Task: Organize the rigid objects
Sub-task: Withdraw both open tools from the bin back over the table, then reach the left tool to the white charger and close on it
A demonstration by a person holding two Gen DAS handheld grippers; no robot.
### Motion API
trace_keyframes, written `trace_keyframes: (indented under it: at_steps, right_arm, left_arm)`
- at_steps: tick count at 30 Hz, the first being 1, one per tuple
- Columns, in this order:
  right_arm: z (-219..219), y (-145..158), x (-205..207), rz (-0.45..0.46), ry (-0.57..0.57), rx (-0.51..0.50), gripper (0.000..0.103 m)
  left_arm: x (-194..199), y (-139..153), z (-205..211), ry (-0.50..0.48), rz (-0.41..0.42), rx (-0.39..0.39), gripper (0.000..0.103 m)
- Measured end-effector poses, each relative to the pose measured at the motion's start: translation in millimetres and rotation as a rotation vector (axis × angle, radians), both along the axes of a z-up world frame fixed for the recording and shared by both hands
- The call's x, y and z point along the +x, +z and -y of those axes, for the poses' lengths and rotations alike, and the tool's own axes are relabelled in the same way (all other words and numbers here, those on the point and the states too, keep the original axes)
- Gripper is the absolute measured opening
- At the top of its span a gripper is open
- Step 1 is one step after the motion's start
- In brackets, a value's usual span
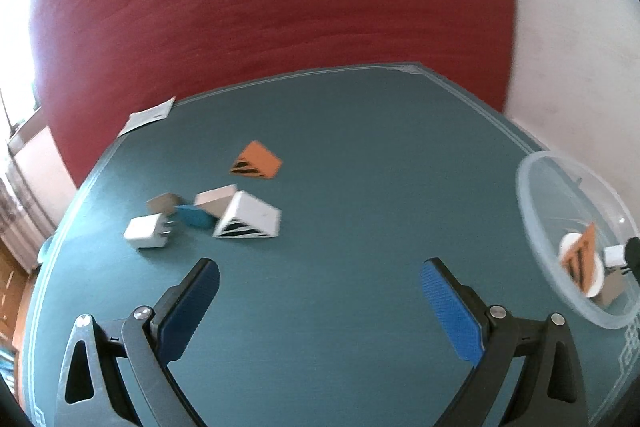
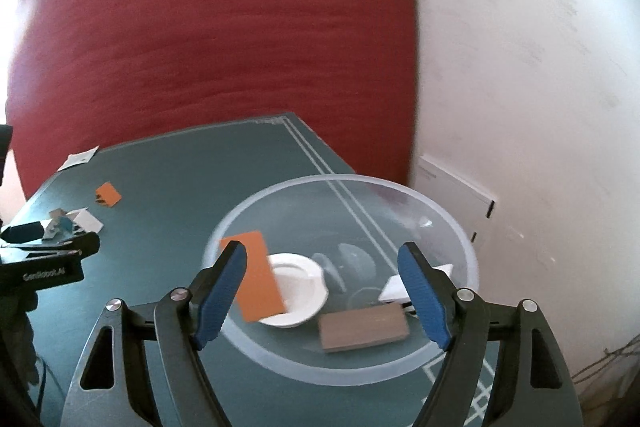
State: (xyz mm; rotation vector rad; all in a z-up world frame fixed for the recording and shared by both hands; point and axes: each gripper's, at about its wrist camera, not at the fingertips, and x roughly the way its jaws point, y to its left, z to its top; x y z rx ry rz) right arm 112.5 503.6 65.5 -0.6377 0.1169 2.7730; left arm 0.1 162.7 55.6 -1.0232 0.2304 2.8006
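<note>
Reaching, left wrist view: my left gripper (image 1: 320, 281) jaws spread, empty, well short of the white striped wedge block (image 1: 249, 217) crowded by the white plug adapter (image 1: 149, 233) on the teal table (image 1: 360, 147); risk: knocking neighbours | right wrist view: right gripper (image 2: 320, 269) jaws apart, empty, over the clear plastic bowl (image 2: 448, 223) holding the orange card (image 2: 256, 279), brown block (image 2: 362, 329); risk: clipping the rim.

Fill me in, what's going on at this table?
A person is sorting small rigid items into a clear bowl using two handheld tongs. The right tongs hover open over the bowl, which already holds an orange card, a white dish, a brown block and a white charger. The left tongs, open and empty, face the remaining pile: a white plug adapter, a white box and another orange card.
</note>
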Motion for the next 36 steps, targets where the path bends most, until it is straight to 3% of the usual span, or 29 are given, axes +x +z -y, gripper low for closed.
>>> trace_keyframes:
  at_steps: [24, 30, 36]
  right_arm:
    - [84.7, -0.9, -26.6, 0.088, 0.287, -0.002, 0.079]
    - [101.2, -5.3, -35.1, 0.130, 0.342, -0.011, 0.079]
    - [113.9, -9.8, -47.0, 0.173, 0.388, -0.045, 0.079]
  left_arm:
    - [-41.2, -4.7, 129.4, 0.290, 0.023, 0.009, 0.102]
    - [-57.7, -12.0, 147.3, 0.324, 0.049, 0.018, 0.102]
    - [-67.5, -15.9, 145.8, 0.296, 0.071, 0.029, 0.102]
